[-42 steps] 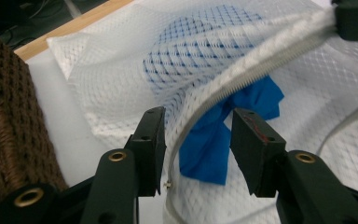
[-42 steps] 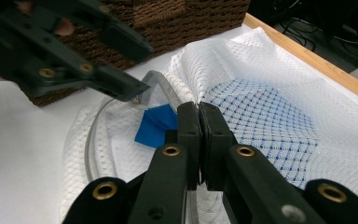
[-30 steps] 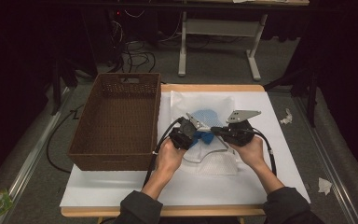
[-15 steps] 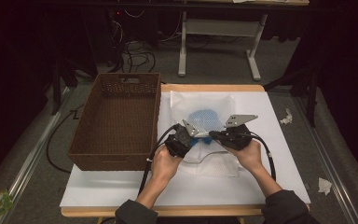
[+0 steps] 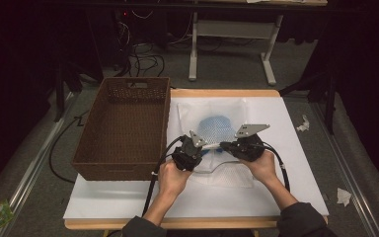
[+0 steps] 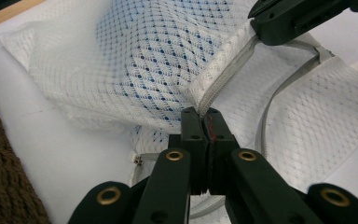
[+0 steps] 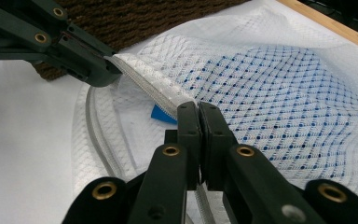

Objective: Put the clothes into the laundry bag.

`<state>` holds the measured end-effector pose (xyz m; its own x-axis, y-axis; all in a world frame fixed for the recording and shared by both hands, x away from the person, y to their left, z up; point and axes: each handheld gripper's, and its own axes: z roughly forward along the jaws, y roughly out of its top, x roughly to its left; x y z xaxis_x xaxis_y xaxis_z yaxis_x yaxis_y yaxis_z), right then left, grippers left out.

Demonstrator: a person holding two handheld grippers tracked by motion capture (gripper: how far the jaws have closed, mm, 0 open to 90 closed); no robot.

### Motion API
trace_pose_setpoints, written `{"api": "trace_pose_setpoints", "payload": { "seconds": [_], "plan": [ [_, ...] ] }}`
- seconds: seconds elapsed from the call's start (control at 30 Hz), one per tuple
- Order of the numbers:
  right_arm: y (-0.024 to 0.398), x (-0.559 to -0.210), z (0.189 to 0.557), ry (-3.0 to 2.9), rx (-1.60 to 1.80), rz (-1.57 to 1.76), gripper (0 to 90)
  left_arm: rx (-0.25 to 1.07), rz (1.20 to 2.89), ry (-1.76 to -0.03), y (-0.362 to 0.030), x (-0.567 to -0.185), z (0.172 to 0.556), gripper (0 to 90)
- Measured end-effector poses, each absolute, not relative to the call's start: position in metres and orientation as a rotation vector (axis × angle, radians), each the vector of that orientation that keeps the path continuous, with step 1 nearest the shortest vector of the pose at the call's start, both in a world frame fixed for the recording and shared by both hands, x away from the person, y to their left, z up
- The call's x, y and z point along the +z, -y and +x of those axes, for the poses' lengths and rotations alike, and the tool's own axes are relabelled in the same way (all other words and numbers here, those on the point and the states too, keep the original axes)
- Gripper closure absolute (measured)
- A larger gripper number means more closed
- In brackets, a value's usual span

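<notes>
Right of the brown wicker basket (image 5: 123, 126), on white sheet, lies a white mesh bag (image 5: 217, 126) w/ something blue inside. Left gripper (image 6: 199, 114) & right gripper (image 7: 198, 108) both clamped on its zipper-edged rim, lifting it.

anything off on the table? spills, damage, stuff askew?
Nothing damaged or spilled. The white mesh bag lies rumpled, its zipper edge lifted and pinched by the left gripper and right gripper, a blue item inside. Paper scraps litter the floor at right. The basket sits square.
</notes>
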<state>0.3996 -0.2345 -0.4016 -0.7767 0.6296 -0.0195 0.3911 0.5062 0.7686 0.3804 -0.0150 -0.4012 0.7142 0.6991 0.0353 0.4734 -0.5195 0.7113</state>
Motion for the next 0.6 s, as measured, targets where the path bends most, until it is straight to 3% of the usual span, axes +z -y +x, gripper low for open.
{"api": "trace_pose_setpoints", "payload": {
  "seconds": [0.6],
  "plan": [
    [0.236, -0.419, 0.392, -2.472, 1.178, 0.881, 88.8, 0.353, 2.185, -0.884, 0.007, -0.417, 0.373, 88.5]
  ]
}}
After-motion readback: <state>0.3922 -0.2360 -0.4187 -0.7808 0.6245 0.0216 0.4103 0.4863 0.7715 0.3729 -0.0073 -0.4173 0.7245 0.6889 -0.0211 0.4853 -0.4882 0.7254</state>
